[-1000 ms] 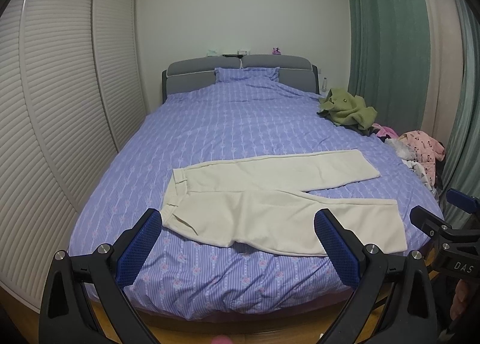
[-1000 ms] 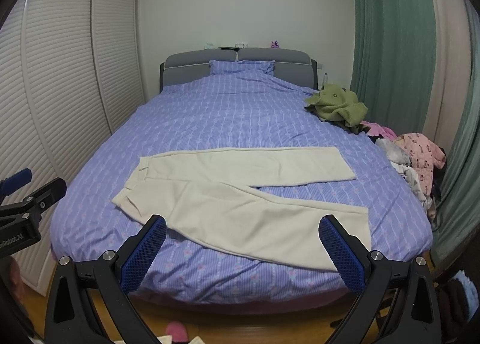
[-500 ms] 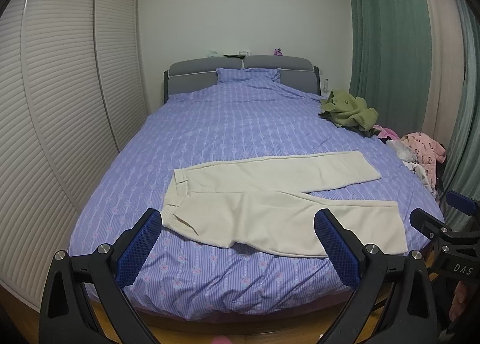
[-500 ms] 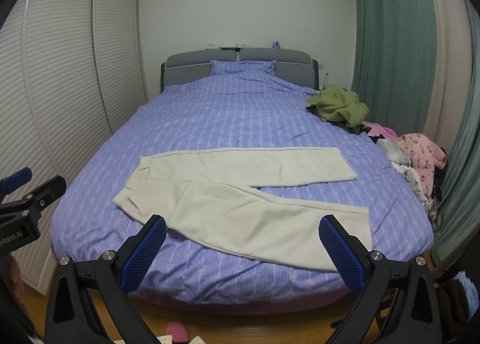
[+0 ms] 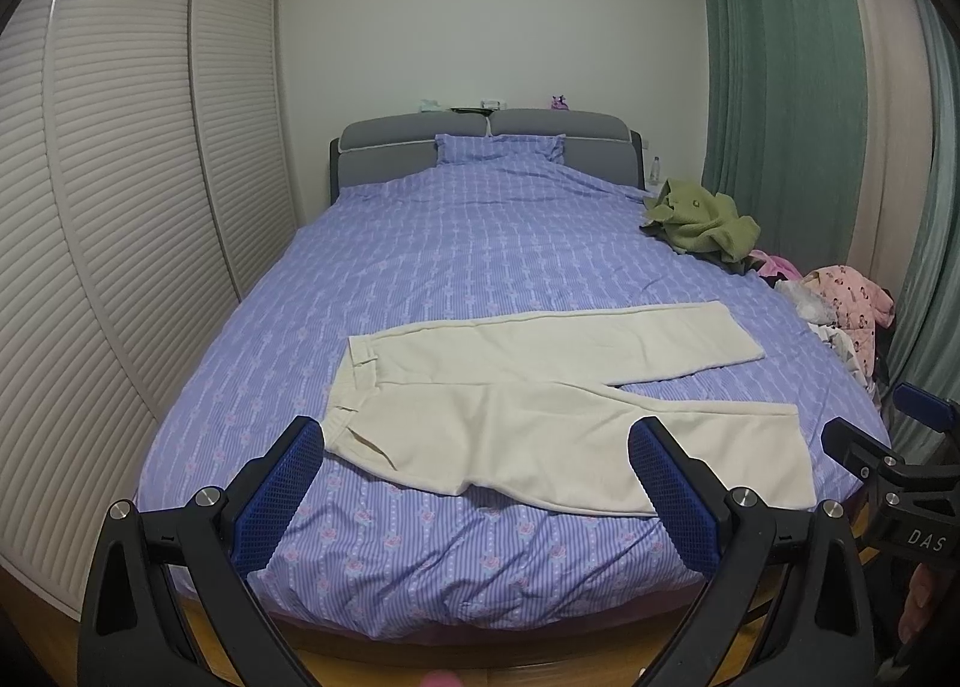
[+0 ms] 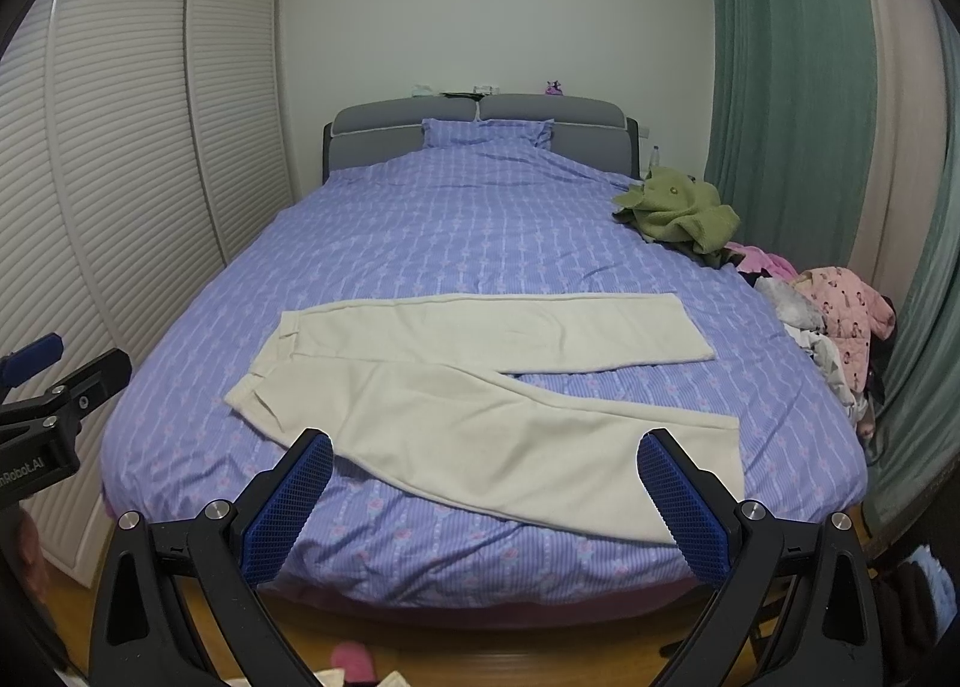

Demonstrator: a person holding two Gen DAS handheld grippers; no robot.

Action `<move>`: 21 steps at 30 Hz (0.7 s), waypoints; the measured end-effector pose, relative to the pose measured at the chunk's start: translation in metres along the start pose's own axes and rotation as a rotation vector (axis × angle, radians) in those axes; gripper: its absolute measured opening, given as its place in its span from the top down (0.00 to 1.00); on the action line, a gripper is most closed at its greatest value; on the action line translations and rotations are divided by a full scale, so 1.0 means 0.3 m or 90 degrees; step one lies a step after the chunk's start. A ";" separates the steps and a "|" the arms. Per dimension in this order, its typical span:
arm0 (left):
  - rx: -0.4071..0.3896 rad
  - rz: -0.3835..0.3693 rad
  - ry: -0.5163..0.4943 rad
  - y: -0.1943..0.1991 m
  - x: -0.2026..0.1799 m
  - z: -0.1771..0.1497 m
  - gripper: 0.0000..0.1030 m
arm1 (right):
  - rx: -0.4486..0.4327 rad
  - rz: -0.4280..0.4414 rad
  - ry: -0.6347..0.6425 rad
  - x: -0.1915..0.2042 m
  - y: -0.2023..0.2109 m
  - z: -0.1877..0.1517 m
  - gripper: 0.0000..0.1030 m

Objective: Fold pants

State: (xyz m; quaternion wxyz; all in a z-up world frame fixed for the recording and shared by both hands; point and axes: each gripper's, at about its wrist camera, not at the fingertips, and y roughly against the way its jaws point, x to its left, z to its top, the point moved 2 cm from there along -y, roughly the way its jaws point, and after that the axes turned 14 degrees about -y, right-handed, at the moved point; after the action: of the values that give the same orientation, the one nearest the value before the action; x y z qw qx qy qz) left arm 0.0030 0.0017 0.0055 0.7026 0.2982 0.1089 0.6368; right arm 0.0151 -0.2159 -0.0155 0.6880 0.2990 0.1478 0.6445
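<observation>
Little had moved but a slight camera drift; the pants lay unfolded on the bed, and I held the left gripper and right gripper spread wide and empty, every fold left.

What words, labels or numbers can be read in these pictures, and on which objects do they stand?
"DAS" on the black body of the right gripper, seen at the right edge of the left wrist view.
"nRobot.AI", its start cut off by the frame, on the black body of the left gripper, at the left edge of the right wrist view.
Small items on the headboard are too small to read.

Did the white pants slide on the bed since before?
No. The cream pants lie in the same spot on the purple bedspread, legs toward the green curtain.
</observation>
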 end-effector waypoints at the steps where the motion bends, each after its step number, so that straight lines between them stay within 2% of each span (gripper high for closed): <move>1: 0.001 0.000 0.000 -0.002 0.000 0.001 0.00 | 0.001 -0.001 0.000 0.001 -0.002 0.000 0.00; 21: 0.038 0.007 0.010 -0.102 0.036 -0.004 0.00 | 0.036 0.006 0.007 0.028 -0.096 0.020 0.00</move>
State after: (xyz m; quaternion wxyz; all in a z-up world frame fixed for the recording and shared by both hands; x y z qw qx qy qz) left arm 0.0295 0.0120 -0.0101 0.6891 0.3147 0.1315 0.6394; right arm 0.0426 -0.2089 -0.0267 0.6757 0.3154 0.1681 0.6447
